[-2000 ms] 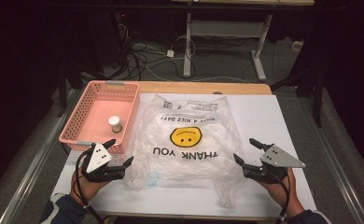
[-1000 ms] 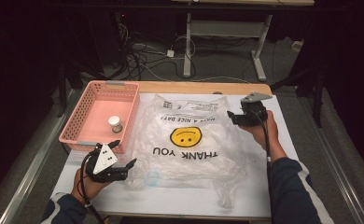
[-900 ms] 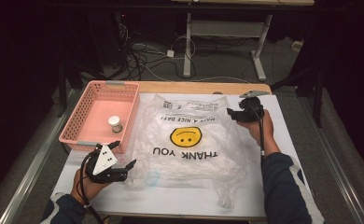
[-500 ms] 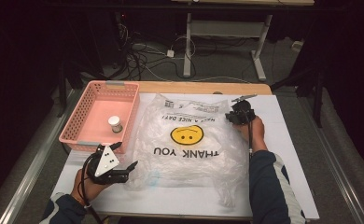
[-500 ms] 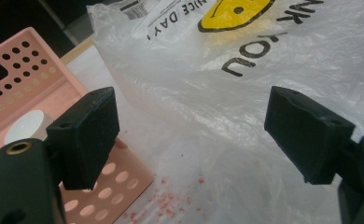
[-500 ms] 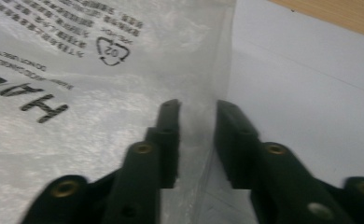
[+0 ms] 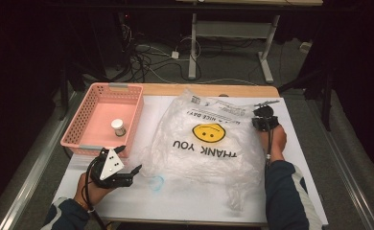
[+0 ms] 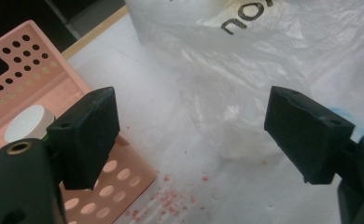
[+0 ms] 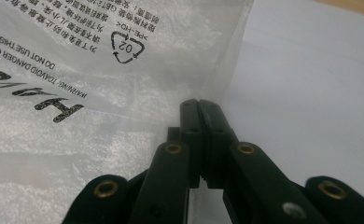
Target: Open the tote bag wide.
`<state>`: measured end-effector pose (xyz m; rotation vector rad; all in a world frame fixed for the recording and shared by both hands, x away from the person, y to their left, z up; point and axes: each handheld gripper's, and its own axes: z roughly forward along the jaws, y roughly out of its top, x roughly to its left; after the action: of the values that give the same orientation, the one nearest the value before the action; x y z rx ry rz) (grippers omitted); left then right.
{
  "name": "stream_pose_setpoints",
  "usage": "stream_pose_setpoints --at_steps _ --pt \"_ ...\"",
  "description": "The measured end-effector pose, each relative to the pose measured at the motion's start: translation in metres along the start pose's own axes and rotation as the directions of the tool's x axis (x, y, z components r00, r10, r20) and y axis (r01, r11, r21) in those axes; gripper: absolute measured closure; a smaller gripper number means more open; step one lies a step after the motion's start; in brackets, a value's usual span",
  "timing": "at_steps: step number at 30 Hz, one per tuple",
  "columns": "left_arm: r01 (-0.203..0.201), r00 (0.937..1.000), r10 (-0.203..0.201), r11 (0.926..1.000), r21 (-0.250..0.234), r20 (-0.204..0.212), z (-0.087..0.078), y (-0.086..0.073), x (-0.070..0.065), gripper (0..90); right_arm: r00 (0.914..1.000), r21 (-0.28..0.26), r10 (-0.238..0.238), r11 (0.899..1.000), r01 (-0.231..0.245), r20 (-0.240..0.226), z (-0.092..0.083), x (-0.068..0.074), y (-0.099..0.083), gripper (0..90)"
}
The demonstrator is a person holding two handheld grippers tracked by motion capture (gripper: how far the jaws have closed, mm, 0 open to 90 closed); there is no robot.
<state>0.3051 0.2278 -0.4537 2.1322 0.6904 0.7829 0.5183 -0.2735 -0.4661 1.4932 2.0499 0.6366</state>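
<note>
Clear, crinkled plastic bag printed with a yellow smiley face and "THANK YOU" (image 7: 209, 143) lies flat on the white sheet covering the table (image 7: 194, 201), roughly at the centre, print upside down as seen from the near side. Its far edge carries small warning text and a recycling triangle, readable in the right gripper view (image 9: 124, 46).

Right gripper (image 7: 264, 122): at the bag's far right corner, hand reaching forward over the bag's right edge. In the right gripper view the two black jaws (image 9: 201, 140) stand together, tips right at the edge of the plastic where it meets the white sheet. The jaws have just been closing. A thin fold of film seems to lie between the pads, but I cannot tell for certain; the edge of the bag runs directly under the tips.

Left gripper (image 7: 122, 172): near left part of the table, just beside the bag's near left corner, not touching it. Jaws stand wide apart, nothing between them. In the left gripper view (image 8: 194, 140) the bag's crumpled corner sits ahead of the gap.

Pink perforated plastic basket (image 7: 87, 139) stands at the left, far of the left gripper, well apart from the right one. Inside it, a small jar with a white lid (image 7: 118, 127), upright. Pink crumbs (image 8: 171, 205) are scattered on the sheet near the basket's corner.
</note>
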Motion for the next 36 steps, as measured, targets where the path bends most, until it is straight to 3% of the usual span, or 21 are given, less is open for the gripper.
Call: stream_pose_setpoints --at_steps 3,5,7,14,17,19,22,23,25,27,29,30,33,34,35,36 --pt "0.001 0.9999 -0.002 1.0000 -0.003 -0.010 -0.002 0.000 0.001 17.6 0.9997 0.020 -0.021 1.000 0.021 0.013 -0.010 -0.009 -0.012 89.8" --pt "0.006 0.9999 -0.006 1.0000 -0.008 -0.016 -0.003 0.000 0.001 17.6 0.9996 0.011 -0.027 1.000 0.027 -0.006 -0.018 -0.012 -0.022 89.8" --pt "0.006 0.9998 -0.006 1.0000 -0.007 -0.018 -0.003 0.000 0.001 17.6 0.9974 0.012 -0.071 0.997 0.072 -0.009 -0.028 -0.009 -0.031 89.7" --pt "-0.004 0.9998 0.004 1.0000 0.004 -0.018 -0.001 0.002 -0.001 17.6 0.9887 -0.020 -0.130 0.992 0.128 -0.075 -0.056 0.003 -0.066 89.2" --pt "-0.009 0.9998 0.009 0.9999 0.004 -0.019 -0.001 0.002 -0.002 17.6 0.9829 -0.014 -0.150 0.989 0.149 -0.107 -0.067 0.008 -0.075 83.8" --pt "-0.010 0.9998 0.010 0.9999 0.005 -0.019 -0.001 0.002 -0.002 17.6 0.9810 -0.019 -0.168 0.986 0.167 -0.097 -0.075 0.010 -0.078 77.3" --pt "-0.009 0.9998 0.009 0.9999 0.004 -0.019 -0.002 0.002 -0.002 17.6 0.9845 -0.097 -0.156 0.984 0.148 -0.080 -0.095 0.009 -0.074 66.9" --pt "-0.011 0.9997 0.011 0.9999 0.006 -0.020 -0.002 0.002 -0.002 17.6 0.9842 -0.134 -0.159 0.980 0.147 -0.078 -0.103 0.011 -0.072 64.9" --pt "-0.018 0.9996 0.018 0.9998 0.009 -0.020 -0.002 0.002 -0.002 17.6 0.9774 -0.220 -0.194 0.960 0.171 -0.085 -0.120 0.019 -0.066 62.5" --pt "-0.021 0.9996 0.021 0.9997 0.011 -0.020 -0.002 0.002 -0.003 17.6 0.9609 -0.280 -0.256 0.935 0.218 -0.105 -0.134 0.035 -0.060 59.4" --pt "-0.019 0.9997 0.019 0.9998 0.009 -0.016 -0.001 0.002 -0.003 17.6 0.9368 -0.328 -0.319 0.909 0.259 -0.144 -0.143 0.056 -0.056 58.0" --pt "-0.017 0.9998 0.018 0.9998 0.008 -0.012 -0.001 0.002 -0.003 17.6 0.9202 -0.345 -0.350 0.897 0.276 -0.174 -0.146 0.068 -0.055 56.7" --pt "-0.021 0.9997 0.021 0.9997 0.014 -0.011 -0.001 0.002 -0.003 17.6 0.8530 -0.378 -0.448 0.863 0.335 -0.268 -0.150 0.107 -0.053 54.3" --pt "-0.024 0.9997 0.024 0.9996 0.017 -0.011 0.000 0.002 -0.004 17.6 0.8530 -0.378 -0.448 0.863 0.335 -0.268 -0.150 0.107 -0.053 54.3" --pt "-0.027 0.9996 0.027 0.9995 0.019 -0.010 0.000 0.002 -0.004 17.6 0.8000 -0.395 -0.505 0.840 0.371 -0.324 -0.150 0.134 -0.054 53.6" --pt "-0.028 0.9996 0.028 0.9994 0.020 -0.010 0.000 0.002 -0.004 17.6 0.7724 -0.400 -0.532 0.829 0.392 -0.347 -0.150 0.147 -0.055 53.2"
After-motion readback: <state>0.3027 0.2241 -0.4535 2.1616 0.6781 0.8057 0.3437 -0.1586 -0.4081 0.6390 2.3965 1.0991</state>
